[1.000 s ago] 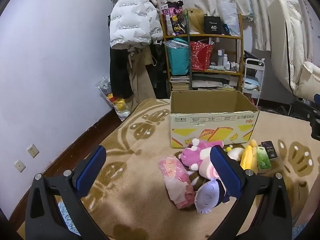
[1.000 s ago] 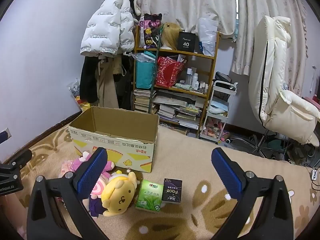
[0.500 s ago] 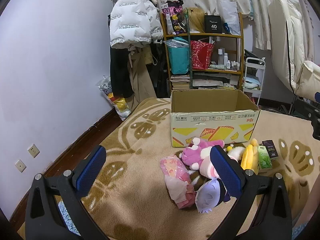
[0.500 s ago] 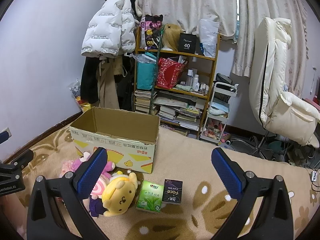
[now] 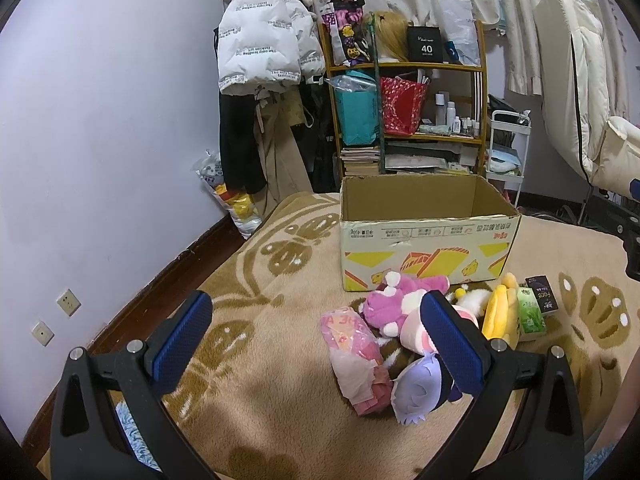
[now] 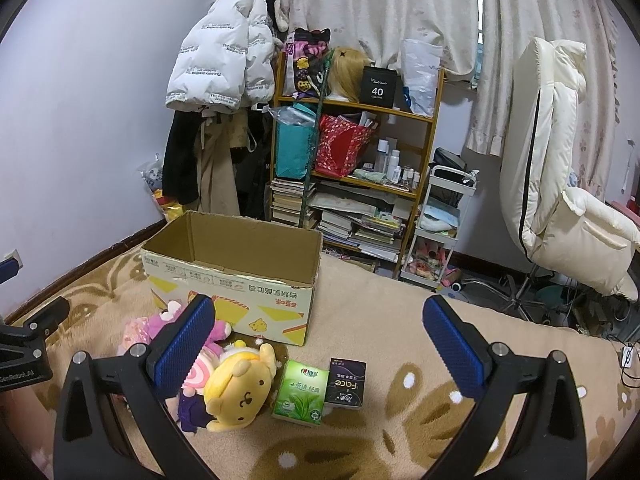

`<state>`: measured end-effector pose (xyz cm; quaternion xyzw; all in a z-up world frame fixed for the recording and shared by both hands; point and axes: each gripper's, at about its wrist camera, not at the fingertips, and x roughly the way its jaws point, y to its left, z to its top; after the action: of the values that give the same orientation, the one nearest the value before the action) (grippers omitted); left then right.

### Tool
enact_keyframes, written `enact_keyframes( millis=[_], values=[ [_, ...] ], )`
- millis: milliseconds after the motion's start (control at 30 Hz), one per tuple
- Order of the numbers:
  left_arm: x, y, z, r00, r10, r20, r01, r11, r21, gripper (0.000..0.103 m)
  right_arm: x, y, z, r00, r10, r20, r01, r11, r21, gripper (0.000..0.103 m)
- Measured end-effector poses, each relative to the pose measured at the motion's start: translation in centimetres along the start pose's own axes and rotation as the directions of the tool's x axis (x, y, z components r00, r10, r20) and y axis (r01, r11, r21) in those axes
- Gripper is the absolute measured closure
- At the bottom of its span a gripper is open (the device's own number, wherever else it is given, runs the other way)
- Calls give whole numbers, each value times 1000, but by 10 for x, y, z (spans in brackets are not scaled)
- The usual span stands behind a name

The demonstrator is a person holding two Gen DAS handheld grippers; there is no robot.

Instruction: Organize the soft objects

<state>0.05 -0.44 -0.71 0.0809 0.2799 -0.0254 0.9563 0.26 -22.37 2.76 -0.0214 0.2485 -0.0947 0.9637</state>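
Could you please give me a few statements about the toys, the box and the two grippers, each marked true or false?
1. The cardboard box stands open at the top. True.
2. The right gripper is clamped on the yellow plush dog. False: it is open and holds nothing.
3. The green tissue pack lies beside the dark tissue pack on the carpet. True.
4. The pink plush toy sits inside the box. False: it lies on the carpet in front of it.
5. The left gripper is open. True.
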Motion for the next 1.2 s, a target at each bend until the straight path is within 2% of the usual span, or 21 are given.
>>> enact_keyframes(
  millis=[1200],
  values=[
    [2,0,0,1000,-1,-3,1,1000,1,0,0,4,-1,1000,-3,-1,3,1000,-10,0]
  ],
)
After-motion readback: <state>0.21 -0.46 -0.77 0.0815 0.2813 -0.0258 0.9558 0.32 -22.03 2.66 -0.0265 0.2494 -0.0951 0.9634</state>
